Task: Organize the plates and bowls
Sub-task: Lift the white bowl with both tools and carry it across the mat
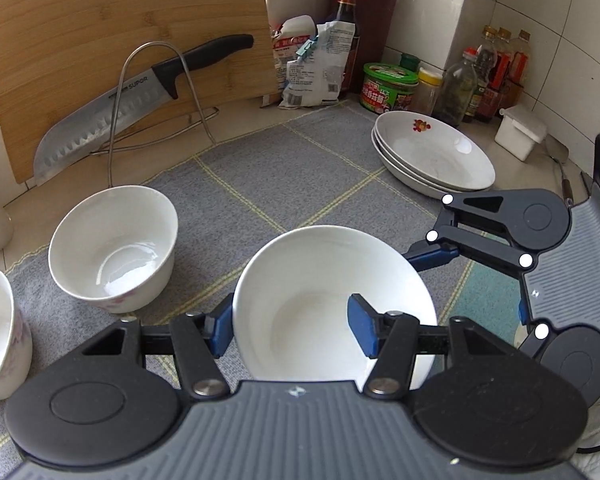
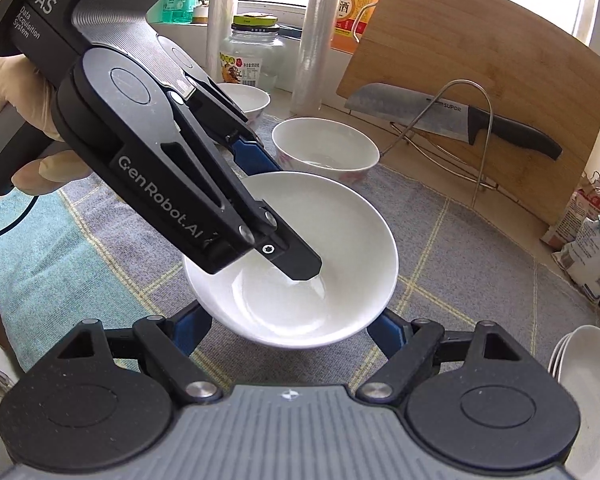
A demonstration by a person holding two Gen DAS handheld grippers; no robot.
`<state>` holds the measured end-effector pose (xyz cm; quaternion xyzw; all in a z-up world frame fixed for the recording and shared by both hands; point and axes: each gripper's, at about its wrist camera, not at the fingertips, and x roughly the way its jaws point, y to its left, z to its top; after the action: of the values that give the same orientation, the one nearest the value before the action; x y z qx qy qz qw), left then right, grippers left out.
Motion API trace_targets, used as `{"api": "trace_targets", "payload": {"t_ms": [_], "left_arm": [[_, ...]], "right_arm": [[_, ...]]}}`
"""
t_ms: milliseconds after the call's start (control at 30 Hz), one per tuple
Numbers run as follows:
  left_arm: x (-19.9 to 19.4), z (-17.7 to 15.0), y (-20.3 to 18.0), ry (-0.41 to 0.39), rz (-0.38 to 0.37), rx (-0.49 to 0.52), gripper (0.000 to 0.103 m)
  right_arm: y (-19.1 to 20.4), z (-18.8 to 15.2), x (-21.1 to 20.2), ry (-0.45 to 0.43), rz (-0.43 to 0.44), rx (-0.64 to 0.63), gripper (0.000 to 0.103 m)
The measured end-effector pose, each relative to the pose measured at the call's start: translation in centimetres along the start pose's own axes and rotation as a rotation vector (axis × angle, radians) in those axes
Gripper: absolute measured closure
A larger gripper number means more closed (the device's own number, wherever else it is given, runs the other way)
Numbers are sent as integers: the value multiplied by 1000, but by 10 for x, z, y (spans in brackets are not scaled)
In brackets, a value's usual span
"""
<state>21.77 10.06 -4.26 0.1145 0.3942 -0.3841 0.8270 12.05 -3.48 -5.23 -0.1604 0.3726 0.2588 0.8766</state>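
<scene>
A plain white bowl (image 1: 320, 292) (image 2: 320, 248) sits on the grey checked mat. My left gripper (image 1: 292, 330) straddles its near-left rim, one blue finger (image 1: 364, 328) inside and one (image 1: 222, 330) outside, with a visible gap. My right gripper (image 2: 288, 330) is open, a finger on each side of the bowl's base; it also shows in the left wrist view (image 1: 432, 256). A deeper white bowl (image 1: 114, 250) (image 2: 326, 146) stands on the mat beyond. Another bowl (image 1: 0, 332) (image 2: 246, 98) is further left. A stack of shallow plates (image 1: 432, 152) (image 2: 588, 384) lies at the right.
A bamboo cutting board (image 1: 100, 40) and a knife (image 1: 140, 92) rest on a wire rack (image 1: 156, 92) at the back. Sauce bottles (image 1: 496, 68), jars (image 1: 388, 88) and a bag (image 1: 316, 64) crowd the tiled corner. A small white box (image 1: 520, 132) sits right of the plates.
</scene>
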Motion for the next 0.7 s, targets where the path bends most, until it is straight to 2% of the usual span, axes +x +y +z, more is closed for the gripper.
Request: {"api": "trace_targets", "payload": {"t_ms": [300, 700], "left_arm": [[20, 10, -9, 10, -32, 31, 46], [33, 10, -5, 34, -51, 11, 46]], "right_arm": [[-16, -12, 1, 27, -21, 42, 16], [-21, -15, 9, 56, -16, 61, 16]]}}
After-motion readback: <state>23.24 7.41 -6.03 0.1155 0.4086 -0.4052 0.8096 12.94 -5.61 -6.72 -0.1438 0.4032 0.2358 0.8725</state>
